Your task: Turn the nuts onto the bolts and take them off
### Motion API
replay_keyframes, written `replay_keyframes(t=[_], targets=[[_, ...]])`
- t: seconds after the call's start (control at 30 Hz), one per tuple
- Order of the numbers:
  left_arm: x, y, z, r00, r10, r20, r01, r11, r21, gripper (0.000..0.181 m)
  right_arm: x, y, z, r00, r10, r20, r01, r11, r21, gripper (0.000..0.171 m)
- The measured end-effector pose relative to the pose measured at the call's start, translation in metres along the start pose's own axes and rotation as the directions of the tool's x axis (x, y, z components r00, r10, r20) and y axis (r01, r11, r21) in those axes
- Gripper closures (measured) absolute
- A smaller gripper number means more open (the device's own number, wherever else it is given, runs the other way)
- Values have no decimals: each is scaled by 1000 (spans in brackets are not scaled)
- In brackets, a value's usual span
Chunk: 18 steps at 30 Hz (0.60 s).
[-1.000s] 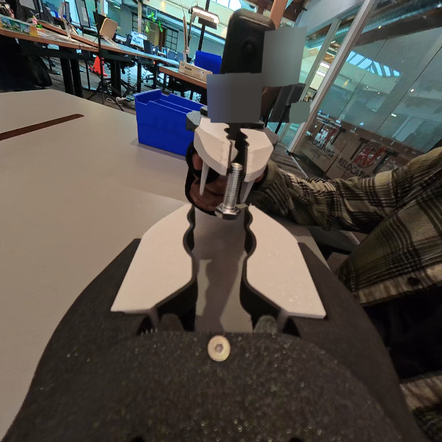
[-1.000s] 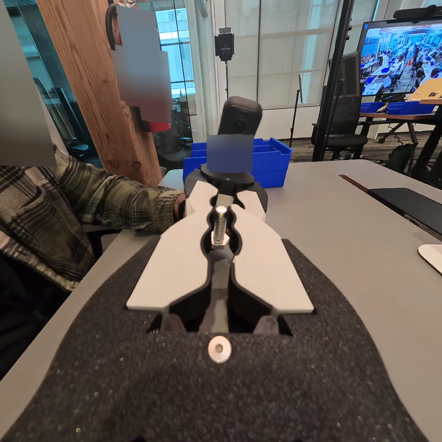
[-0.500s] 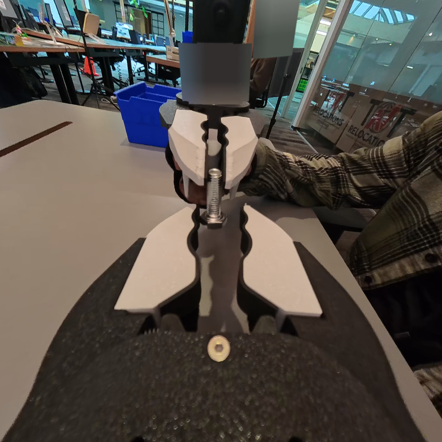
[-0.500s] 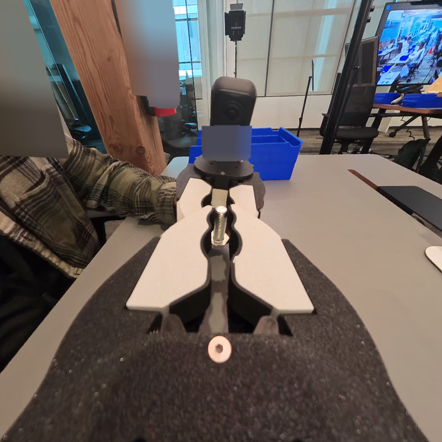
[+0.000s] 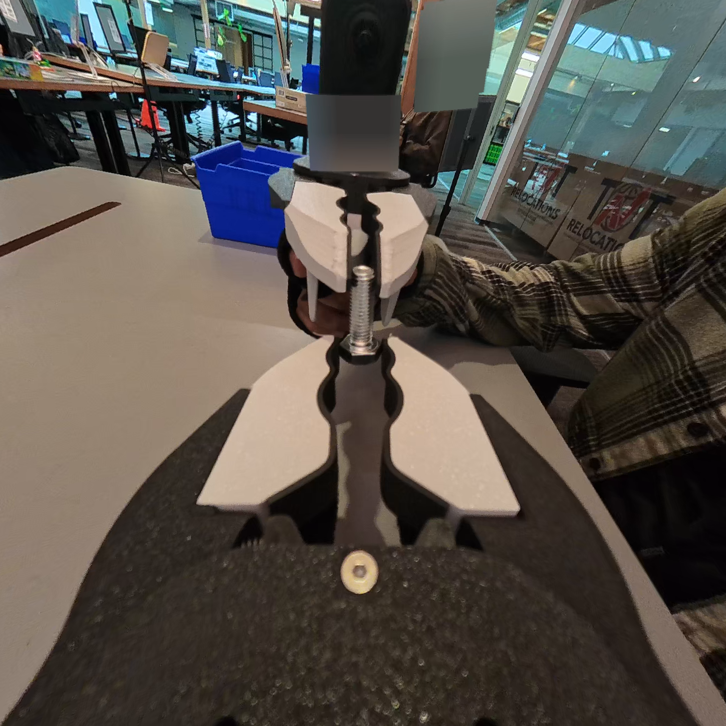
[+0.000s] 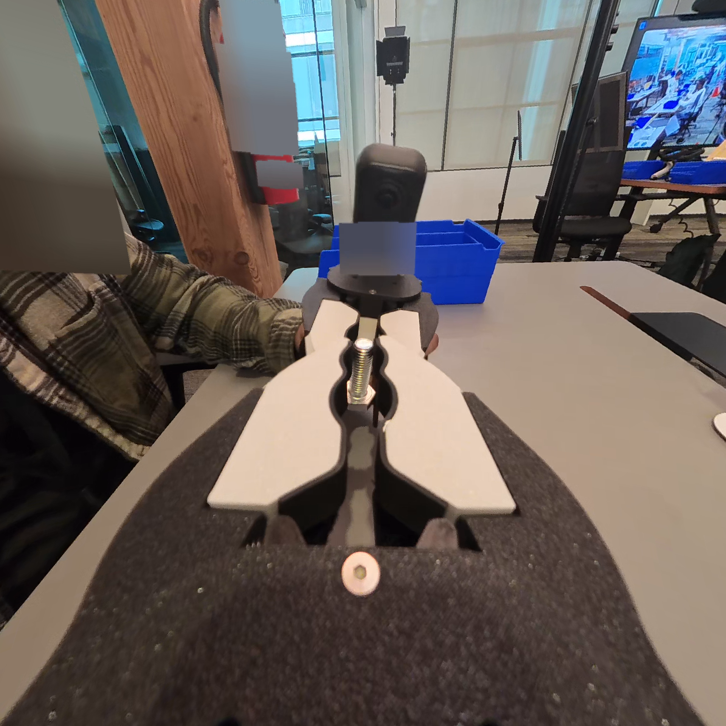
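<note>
A silver bolt (image 5: 359, 310) hangs from my right gripper (image 5: 361, 259), which faces me in the left wrist view and is shut on the thread near its upper end. A hex nut (image 5: 359, 349) sits at the bolt's lower end. My left gripper (image 5: 359, 349) has its fingertips closed in on either side of that nut, above the grey table (image 5: 118, 314). In the right wrist view my right gripper (image 6: 363, 349) clamps the bolt (image 6: 359, 373), and the nut (image 6: 359, 396) shows through the gap between the fingers. The left gripper's white fingers (image 6: 334, 318) show just beyond.
A blue bin (image 5: 235, 196) stands at the table's far edge and also shows in the right wrist view (image 6: 455, 267). A person's plaid sleeves (image 5: 550, 306) (image 6: 196, 306) reach in from the side. A dark mat (image 6: 687, 338) lies at the right. A wooden pillar (image 6: 176, 137) stands behind. Left and right tips are no more than a few centimetres apart.
My left fingers have narrowed from wide open onto the nut, which now sits centred between their tips. The right gripper keeps its hold on the bolt.
</note>
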<state>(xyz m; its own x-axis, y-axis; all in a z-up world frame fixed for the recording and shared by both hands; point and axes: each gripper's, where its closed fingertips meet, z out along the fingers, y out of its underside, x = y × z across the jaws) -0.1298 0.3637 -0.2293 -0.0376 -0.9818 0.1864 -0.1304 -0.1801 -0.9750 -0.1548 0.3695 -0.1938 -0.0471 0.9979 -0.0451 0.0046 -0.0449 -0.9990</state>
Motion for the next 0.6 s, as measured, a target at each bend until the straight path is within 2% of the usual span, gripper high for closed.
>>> replay_keyframes(t=[0.17, 0.2, 0.27, 0.37, 0.47, 0.6], targets=[[-3, -4, -4, 998, 46, 53, -46, 999, 4, 162, 3, -5, -2, 1000, 6, -14, -5, 999, 38, 160], [-6, -6, -7, 996, 53, 72, -53, 999, 8, 162, 7, -7, -4, 999, 1, -41, 1, 999, 50, 152], [-18, -10, -20, 989, 68, 133, -71, 997, 12, 162, 17, -4, -12, 995, -12, -104, 15, 999, 33, 146], [-38, -20, -49, 979, 38, 200, -51, 997, 64, 162, 38, 31, -21, 976, -58, -212, 17, 982, -190, 144], [-57, -20, -71, 954, 34, 297, -62, 994, 87, 162, 50, 80, -27, 960, -72, -270, -61, 889, -454, 141], [-73, -16, -82, 928, 12, 371, -56, 993, 108, 162, 52, 108, -19, 957, -38, -286, -141, 805, -577, 145]])
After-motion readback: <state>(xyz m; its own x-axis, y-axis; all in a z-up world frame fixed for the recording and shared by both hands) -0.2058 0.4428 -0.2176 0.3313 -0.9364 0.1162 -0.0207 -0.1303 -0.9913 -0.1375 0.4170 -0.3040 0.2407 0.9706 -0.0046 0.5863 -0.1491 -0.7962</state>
